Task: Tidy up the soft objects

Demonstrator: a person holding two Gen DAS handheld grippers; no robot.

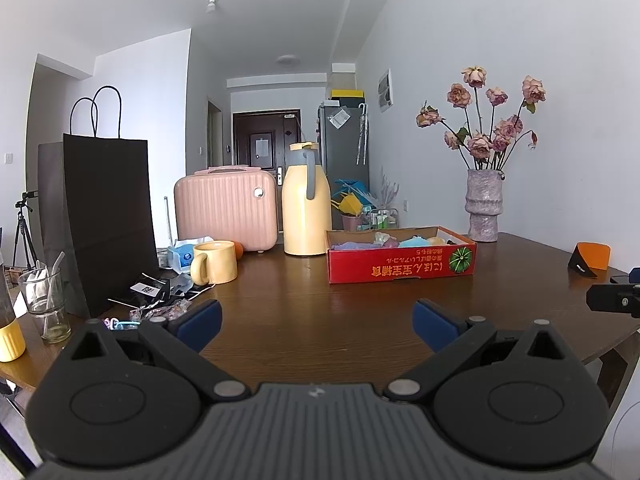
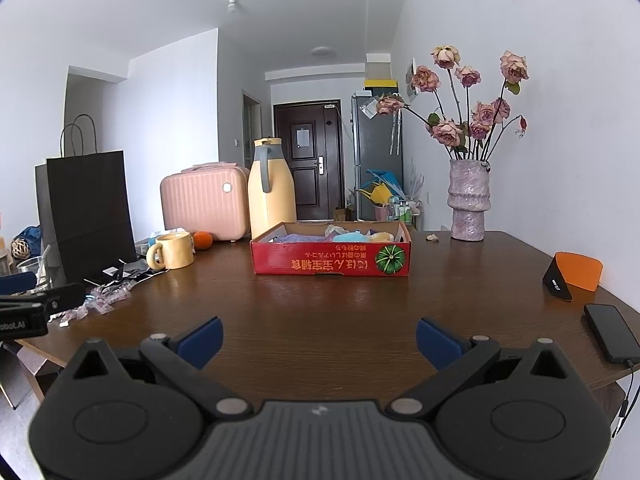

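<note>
Broadly, the dark brown wooden table [image 2: 320,300] is the stage, and its crowding is the main hazard. On its left side the tall black paper bag with cord handles [image 1: 106,220] stands upright and looks light enough to topple if an arm sweeps past. The ribbed pink hard-shell case [image 1: 226,208] and the tall yellow jug with a grey handle [image 2: 270,190] stand just behind the shallow red cardboard box [image 2: 332,254], so a far reach over the box could knock the jug. The rough mauve ceramic vase of dried roses [image 2: 468,200] is near the box's right end and looks top-heavy. Inside the box lie the soft cloth items [image 2: 340,236], purple, blue and yellow, bunched together; a pinch may drag out several at once. The yellow mug [image 1: 214,262] and black phone [image 2: 610,332] sit nearer the edges. The left gripper [image 1: 316,322] and right gripper [image 2: 318,340] both hover with blue pads spread wide, holding nothing, well short of the box.
</note>
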